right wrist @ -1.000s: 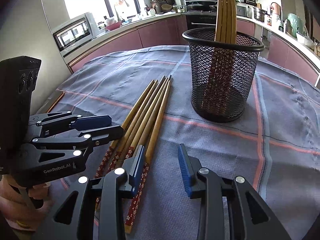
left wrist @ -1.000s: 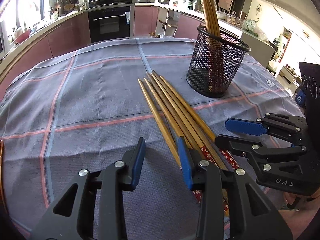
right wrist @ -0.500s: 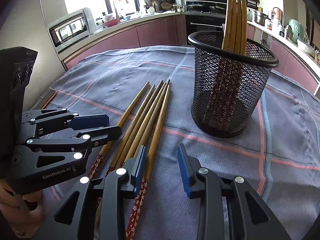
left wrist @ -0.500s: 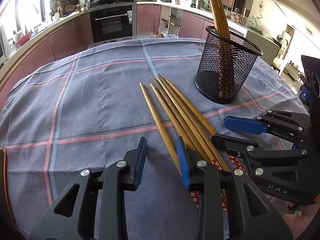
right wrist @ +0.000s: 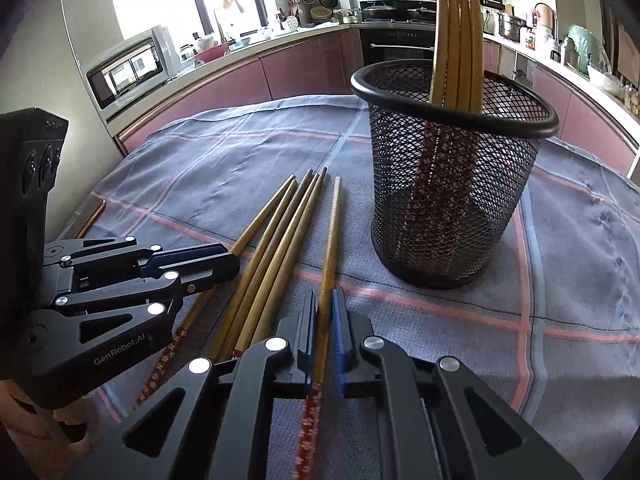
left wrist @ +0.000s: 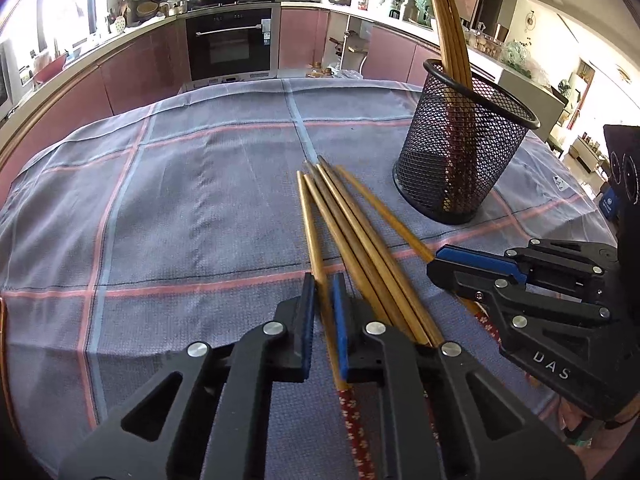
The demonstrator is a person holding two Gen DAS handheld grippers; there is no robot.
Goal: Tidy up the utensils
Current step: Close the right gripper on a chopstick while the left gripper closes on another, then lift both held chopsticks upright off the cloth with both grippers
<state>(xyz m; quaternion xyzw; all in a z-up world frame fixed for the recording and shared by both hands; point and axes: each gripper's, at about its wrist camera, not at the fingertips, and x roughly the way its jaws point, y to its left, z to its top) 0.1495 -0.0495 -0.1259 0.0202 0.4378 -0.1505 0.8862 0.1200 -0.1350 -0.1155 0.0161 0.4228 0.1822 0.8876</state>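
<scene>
Several wooden chopsticks (left wrist: 352,232) with red patterned handles lie side by side on the checked cloth. My left gripper (left wrist: 322,280) is closing its blue pads onto the leftmost chopstick (left wrist: 310,220), which sits pinched between them. My right gripper (right wrist: 325,296) is closing likewise on the rightmost chopstick (right wrist: 333,232), split a little from the bundle (right wrist: 280,232). Each gripper shows in the other's view: the right gripper (left wrist: 440,264) and the left gripper (right wrist: 230,258). A black mesh holder (left wrist: 460,168) (right wrist: 448,208) stands upright beyond, with several chopsticks (right wrist: 458,32) in it.
The grey-blue cloth (left wrist: 180,200) with red and blue lines covers the whole table; its wooden edge (right wrist: 90,216) shows at the left. Kitchen counters, an oven (left wrist: 228,48) and a microwave (right wrist: 128,68) lie far behind.
Both grippers' jaws went from standing apart to pinching one chopstick each. The left gripper shifted slightly toward the leftmost chopstick; the rightmost chopstick now lies apart from the bundle.
</scene>
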